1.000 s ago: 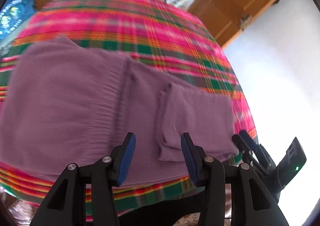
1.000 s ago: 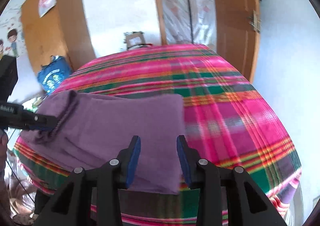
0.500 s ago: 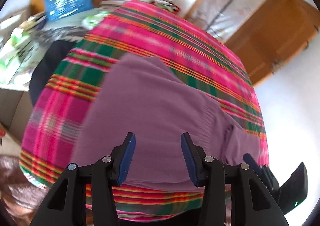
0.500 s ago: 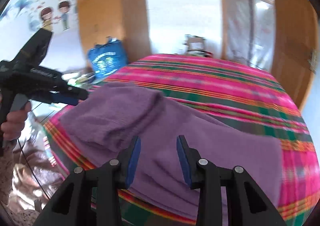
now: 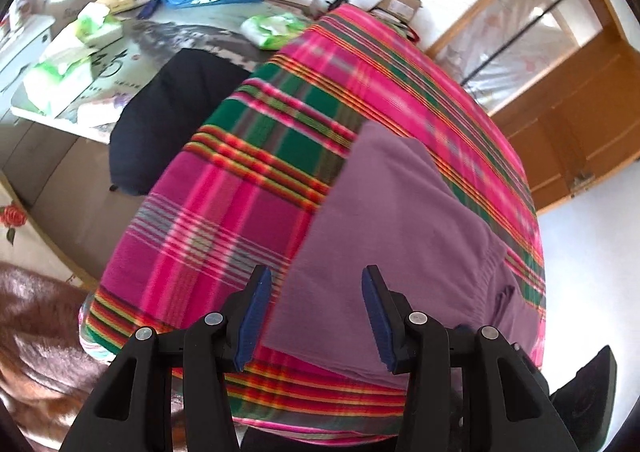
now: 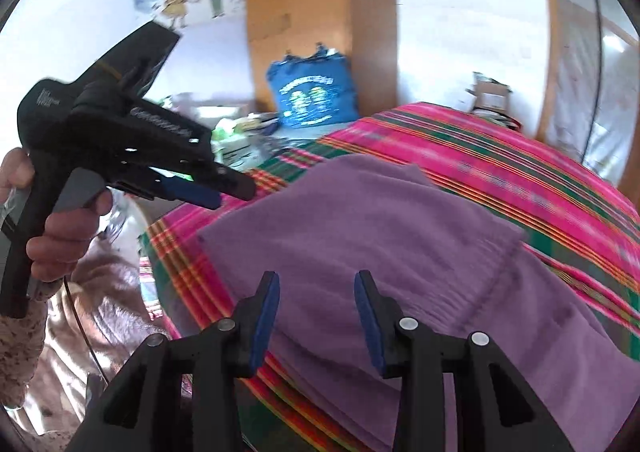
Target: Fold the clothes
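Note:
A purple knit garment [image 5: 400, 232] lies folded and flat on the pink-and-green plaid blanket [image 5: 224, 220]. My left gripper [image 5: 316, 292] hangs open over the garment's near left edge, with nothing between its blue pads. In the right wrist view the garment [image 6: 380, 236] fills the middle. My right gripper [image 6: 317, 292] is above its near edge, its jaws opening with nothing between them. The left gripper [image 6: 228, 192] also shows there, held in a hand [image 6: 60, 240], its tips above the garment's far left corner.
Left of the bed stand a dark cushion [image 5: 168, 116] and a low table with tissue packs [image 5: 72, 52]. A blue bag [image 6: 312, 92] leans against a wooden wardrobe [image 6: 304, 12]. Wooden doors [image 5: 580, 100] stand to the right. The blanket's edge [image 6: 176, 264] drops off at the left.
Both grippers have swung left along the garment and rolled. The left one has left the folded sleeve end for the left edge. The right jaws stand slightly wider.

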A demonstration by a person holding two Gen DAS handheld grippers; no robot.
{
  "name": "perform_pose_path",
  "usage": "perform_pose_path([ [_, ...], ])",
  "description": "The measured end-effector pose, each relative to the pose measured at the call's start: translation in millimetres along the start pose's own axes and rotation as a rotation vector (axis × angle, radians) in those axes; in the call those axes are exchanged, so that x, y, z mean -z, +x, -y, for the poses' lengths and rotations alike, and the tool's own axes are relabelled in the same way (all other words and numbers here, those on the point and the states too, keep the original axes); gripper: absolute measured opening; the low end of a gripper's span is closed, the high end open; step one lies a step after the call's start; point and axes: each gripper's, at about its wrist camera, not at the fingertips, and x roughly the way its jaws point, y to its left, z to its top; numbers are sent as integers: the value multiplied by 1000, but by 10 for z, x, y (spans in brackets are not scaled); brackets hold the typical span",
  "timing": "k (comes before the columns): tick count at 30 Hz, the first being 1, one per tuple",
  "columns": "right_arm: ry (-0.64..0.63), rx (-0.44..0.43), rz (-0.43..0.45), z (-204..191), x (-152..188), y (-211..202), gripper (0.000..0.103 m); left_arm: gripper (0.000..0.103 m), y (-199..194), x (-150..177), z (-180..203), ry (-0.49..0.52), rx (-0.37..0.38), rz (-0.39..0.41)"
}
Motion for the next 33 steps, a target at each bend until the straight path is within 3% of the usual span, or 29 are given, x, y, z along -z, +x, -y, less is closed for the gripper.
perform_pose_path([
  [5,-90,-85,-25,-353,-107,289,42,49,50,-38,-116,-13,-1,-19],
  [9,-150,-92,-47,-563,-144,476,43,49,81,-92,-169,-21,-4,-23],
  [17,-227,-26,-53,-839,-169,705,52,49,122,-188,-244,-8,-5,-42],
  [21,-279,83,-56,-937,-136,813,52,49,123,-230,-277,-11,3,-38],
  [26,-246,94,-54,-906,-139,845,52,49,157,-307,-274,-1,17,-34],
  [33,-174,104,-52,-812,-201,823,26,49,289,-479,-96,61,61,-39],
])
